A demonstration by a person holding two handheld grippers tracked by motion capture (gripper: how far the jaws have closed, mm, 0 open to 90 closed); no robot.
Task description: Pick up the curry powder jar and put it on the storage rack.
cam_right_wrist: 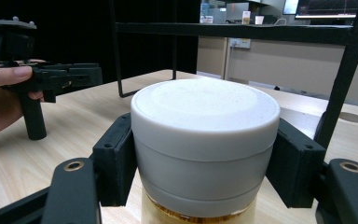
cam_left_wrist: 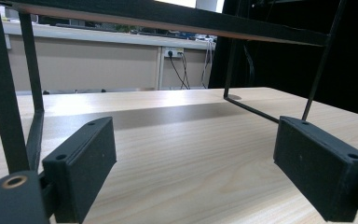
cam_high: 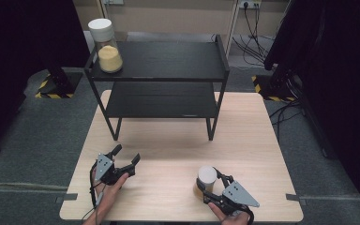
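Observation:
A glass jar with a white lid (cam_high: pixel 206 177) stands on the wooden table (cam_high: pixel 178 145) near its front right. My right gripper (cam_high: pixel 208 188) is shut on this jar; in the right gripper view both black pads press the sides of the white lid (cam_right_wrist: pixel 205 135). A second jar (cam_high: pixel 106 46), white-lidded and holding yellow powder, stands on the top left corner of the black two-tier shelf (cam_high: pixel 161 77). My left gripper (cam_high: pixel 126 157) rests at the front left of the table, open, with nothing between its pads (cam_left_wrist: pixel 81 163), and it points toward the shelf.
The black shelf stands at the back of the table, its legs (cam_left_wrist: pixel 9 107) close in front of the left gripper. Bare wood lies between the two grippers. Dark curtains flank the table, and cables (cam_high: pixel 253 28) lie on the floor behind.

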